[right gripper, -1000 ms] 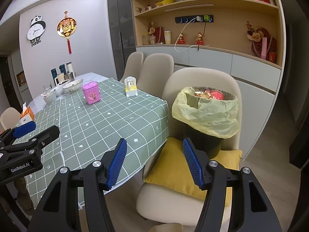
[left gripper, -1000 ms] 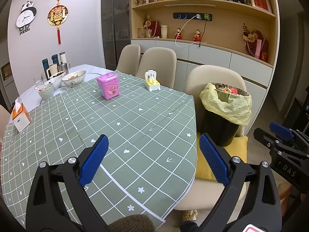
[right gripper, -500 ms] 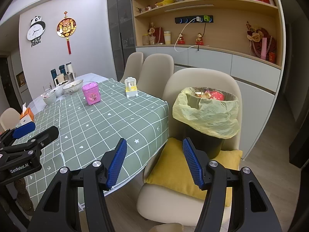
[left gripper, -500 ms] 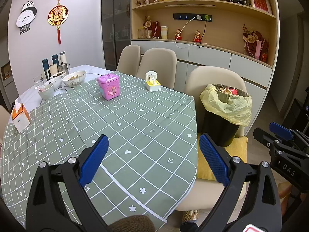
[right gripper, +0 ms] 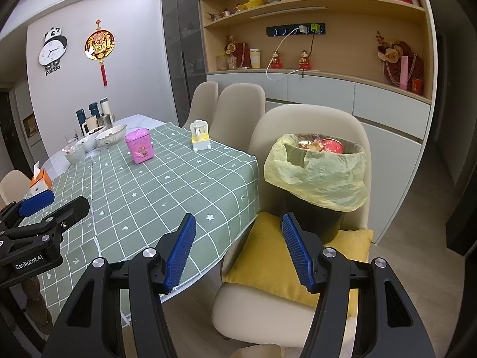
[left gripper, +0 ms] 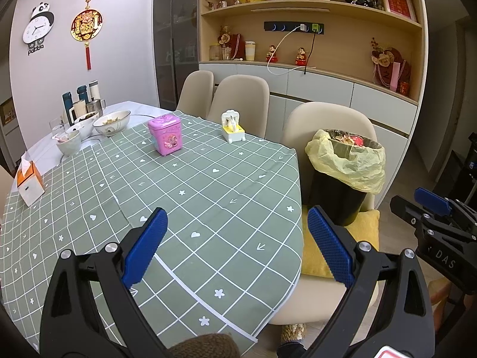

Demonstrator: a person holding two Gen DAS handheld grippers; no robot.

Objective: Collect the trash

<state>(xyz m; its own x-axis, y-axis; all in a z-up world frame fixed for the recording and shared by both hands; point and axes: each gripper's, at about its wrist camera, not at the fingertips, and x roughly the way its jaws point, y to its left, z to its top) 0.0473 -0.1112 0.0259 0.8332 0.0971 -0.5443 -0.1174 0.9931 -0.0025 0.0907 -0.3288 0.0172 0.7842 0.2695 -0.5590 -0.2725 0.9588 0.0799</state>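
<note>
A black trash bin [left gripper: 337, 197] [right gripper: 313, 208] lined with a yellow bag [right gripper: 319, 176] stands on a yellow cushion on a beige chair [right gripper: 298, 125], right of the table. Red and orange trash [right gripper: 328, 146] shows inside it. My left gripper [left gripper: 235, 229] hovers open over the near edge of the green checked tablecloth [left gripper: 190, 179], nothing between its blue pads. My right gripper [right gripper: 238, 232] is open too, held low in front of the chair and bin, holding nothing. Each gripper shows at the edge of the other's view.
On the table stand a pink box [left gripper: 165, 137], a yellow and white holder [left gripper: 232, 125], several bowls [left gripper: 111, 120], flasks [left gripper: 80, 98] and an orange tissue box [left gripper: 28, 183]. More beige chairs [left gripper: 238, 101] line the far side. Cabinets and shelves [left gripper: 328, 59] fill the back wall.
</note>
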